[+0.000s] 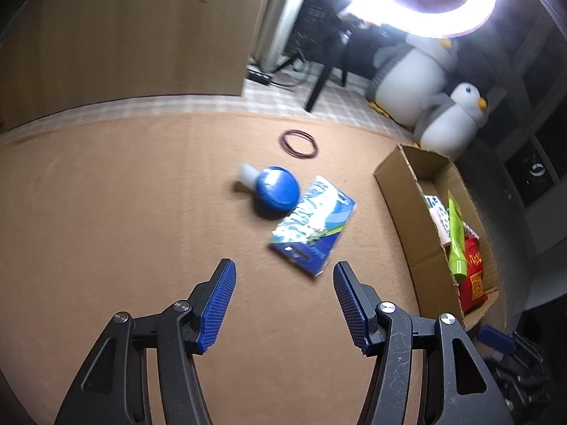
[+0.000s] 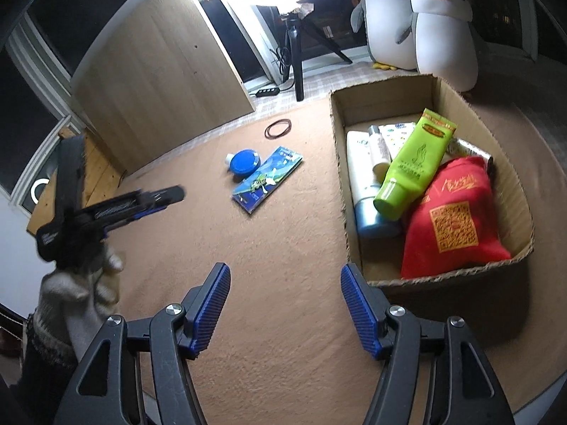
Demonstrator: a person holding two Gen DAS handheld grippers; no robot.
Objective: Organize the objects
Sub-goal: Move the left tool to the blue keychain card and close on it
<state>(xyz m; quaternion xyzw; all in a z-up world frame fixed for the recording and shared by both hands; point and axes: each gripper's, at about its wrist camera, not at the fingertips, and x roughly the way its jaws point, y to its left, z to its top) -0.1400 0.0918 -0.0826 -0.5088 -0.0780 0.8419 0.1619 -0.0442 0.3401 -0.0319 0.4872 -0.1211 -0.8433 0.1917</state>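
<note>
Both tongs (image 1: 283, 269) (image 2: 285, 271) gape (nothing gripped) above the brown mat (image 2: 283, 233).

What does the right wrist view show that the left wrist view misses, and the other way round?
Only the right wrist view shows the gloved hand holding the left gripper, and the white bottles lying deep in the cardboard box.

Only the left wrist view shows the left gripper from behind, jaws open and empty.

Both show the blue round bottle, the blue packet, the ring of bands, the green tube, the red pouch and the penguin toys.
</note>
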